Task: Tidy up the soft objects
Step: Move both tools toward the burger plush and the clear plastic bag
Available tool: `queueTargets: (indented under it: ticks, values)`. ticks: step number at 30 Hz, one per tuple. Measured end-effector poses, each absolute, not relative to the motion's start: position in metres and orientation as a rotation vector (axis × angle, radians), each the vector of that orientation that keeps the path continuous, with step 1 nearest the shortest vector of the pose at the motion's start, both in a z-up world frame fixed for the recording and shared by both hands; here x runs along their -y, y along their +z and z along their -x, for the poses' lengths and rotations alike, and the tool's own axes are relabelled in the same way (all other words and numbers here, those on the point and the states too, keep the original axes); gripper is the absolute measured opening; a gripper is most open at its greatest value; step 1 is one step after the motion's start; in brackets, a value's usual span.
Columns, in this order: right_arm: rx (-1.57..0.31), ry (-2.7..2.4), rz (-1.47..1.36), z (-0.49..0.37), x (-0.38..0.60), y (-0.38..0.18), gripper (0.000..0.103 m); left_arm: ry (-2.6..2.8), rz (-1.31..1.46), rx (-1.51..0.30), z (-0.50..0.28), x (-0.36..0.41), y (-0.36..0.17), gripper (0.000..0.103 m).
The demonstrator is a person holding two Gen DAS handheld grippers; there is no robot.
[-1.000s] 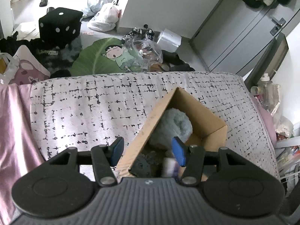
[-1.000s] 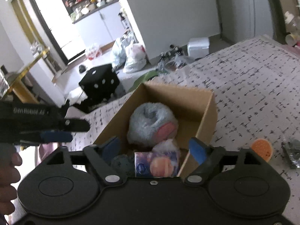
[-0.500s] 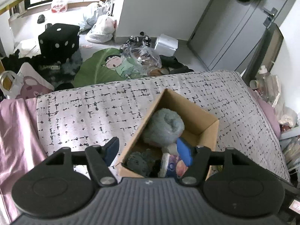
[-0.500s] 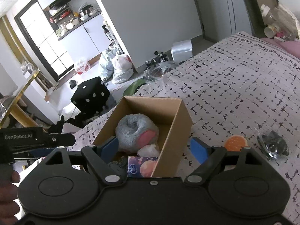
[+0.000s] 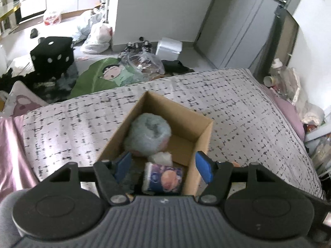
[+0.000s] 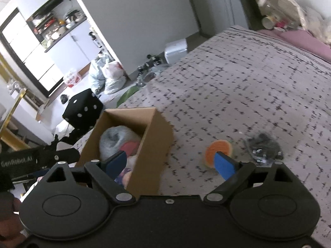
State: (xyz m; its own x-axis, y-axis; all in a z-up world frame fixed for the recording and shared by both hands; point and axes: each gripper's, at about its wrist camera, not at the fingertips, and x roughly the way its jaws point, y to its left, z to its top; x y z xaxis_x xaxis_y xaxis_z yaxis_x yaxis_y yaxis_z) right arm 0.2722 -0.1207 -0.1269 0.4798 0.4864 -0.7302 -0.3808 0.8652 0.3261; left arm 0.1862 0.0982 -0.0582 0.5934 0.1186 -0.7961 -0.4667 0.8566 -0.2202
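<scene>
Both grippers have pulled back from the cardboard box (image 5: 203, 133) since a second ago. Left gripper (image 5: 164, 166): jaws just spread, empty, above the box's near end. Right gripper (image 6: 170, 163): jaws just widened, nothing gripped. I read the drop as done; box holds the grey plush (image 5: 150, 132). Next, just ahead of the right finger: the orange toy (image 6: 217, 147), probably foam, blurred

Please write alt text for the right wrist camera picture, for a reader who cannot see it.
An open right gripper hangs over a patterned bed, its jaws having just widened with nothing gripped. Left of centre, a cardboard box holds a fluffy blue-grey plush. On the bed to its right lie an orange round toy and a dark bundle.
</scene>
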Motion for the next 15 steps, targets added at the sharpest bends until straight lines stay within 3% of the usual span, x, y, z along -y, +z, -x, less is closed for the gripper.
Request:
queueTargets:
  ticks: [15]
  values:
    - [-0.906,0.410,-0.188,-0.297,0.185,-0.120,0.091,0.317,0.439,-0.896,-0.220,-0.040,-0.071,0.067]
